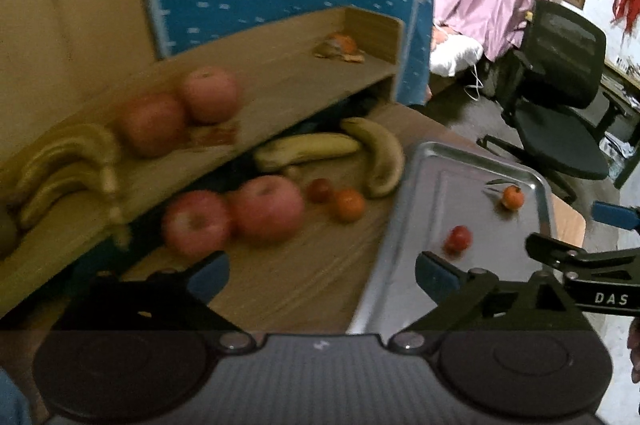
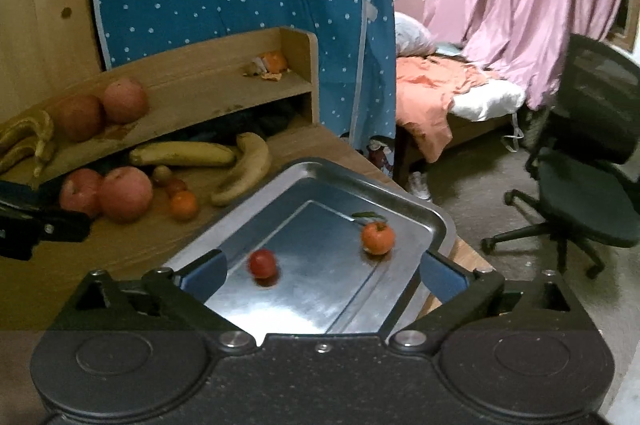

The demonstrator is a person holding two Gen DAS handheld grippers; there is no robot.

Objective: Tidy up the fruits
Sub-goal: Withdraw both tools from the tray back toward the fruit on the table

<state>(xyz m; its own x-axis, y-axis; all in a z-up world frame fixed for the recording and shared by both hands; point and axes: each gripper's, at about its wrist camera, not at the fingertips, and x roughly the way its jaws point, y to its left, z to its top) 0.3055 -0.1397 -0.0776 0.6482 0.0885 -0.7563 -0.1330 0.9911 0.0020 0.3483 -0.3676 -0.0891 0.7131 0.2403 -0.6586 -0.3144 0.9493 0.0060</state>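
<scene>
Both the left hand-held gripper (image 1: 322,271) and right hand-held gripper (image 2: 322,271) are wide open and empty, so the little red fruit (image 2: 262,263) might roll around the slippery metal tray (image 2: 434,221).

left gripper (image 1: 322,271): black matte body, two angular black arms, each ending in a blue pad (image 1: 434,273)
left gripper base: two round black discs, ribbed grey panel between them with a small white mark, two silver screws (image 1: 234,341)
right gripper (image 2: 322,271): same black frame, blue pads (image 2: 442,279) on both fingers, speckled black housing
right gripper base: two round discs with raised circles, silver screws (image 2: 406,339) at the arm pivots, one small screw in the centre
marking: white letters "DAS" (image 1: 610,299) on the right gripper's black arm, as seen from the left camera
</scene>
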